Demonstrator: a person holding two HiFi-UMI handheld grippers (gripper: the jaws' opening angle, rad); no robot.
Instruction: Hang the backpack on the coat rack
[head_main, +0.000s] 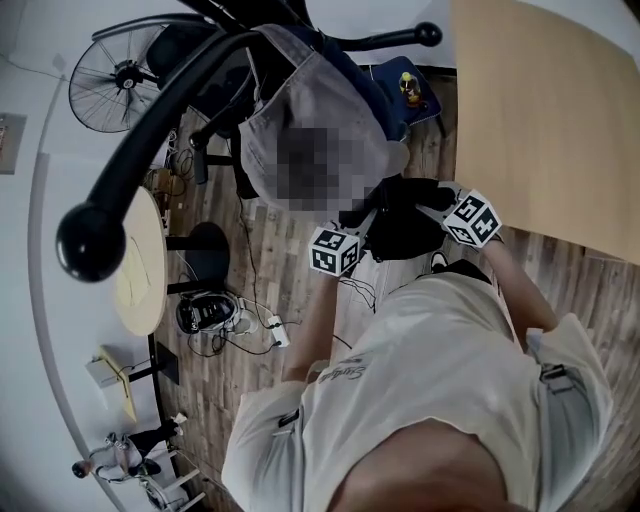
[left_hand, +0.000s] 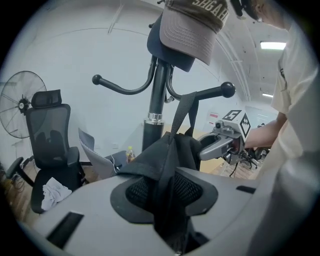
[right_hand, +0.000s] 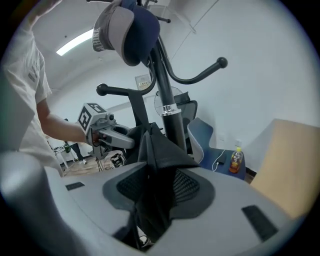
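- The black backpack (left_hand: 170, 150) hangs just beside the pole of the coat rack (left_hand: 155, 95). Its strap (left_hand: 184, 112) runs up to the rack's lower, ball-tipped hook (left_hand: 215, 91).
- The left hand-held gripper (head_main: 372, 212) reaches in close to the rack's pole. Its jaws are spread, and a fold of the backpack's fabric lies loosely in the gap between them.
- The right hand-held gripper (head_main: 437, 197) faces it from the backpack's other side, equally near the pole. Its jaws are also wide apart, with backpack fabric draped between them.
- A grey cap (left_hand: 192, 27) sits on top of the rack, over a dark blue cap (left_hand: 170, 52).
- A black office chair (left_hand: 50, 140) and a standing fan (left_hand: 20, 107) stand well apart from the rack.
- A bottle (right_hand: 236, 161) of orange liquid stands on a blue surface near the rack's foot.
- A pale wooden table (head_main: 550, 120) lies just past that bottle, farther from the rack.
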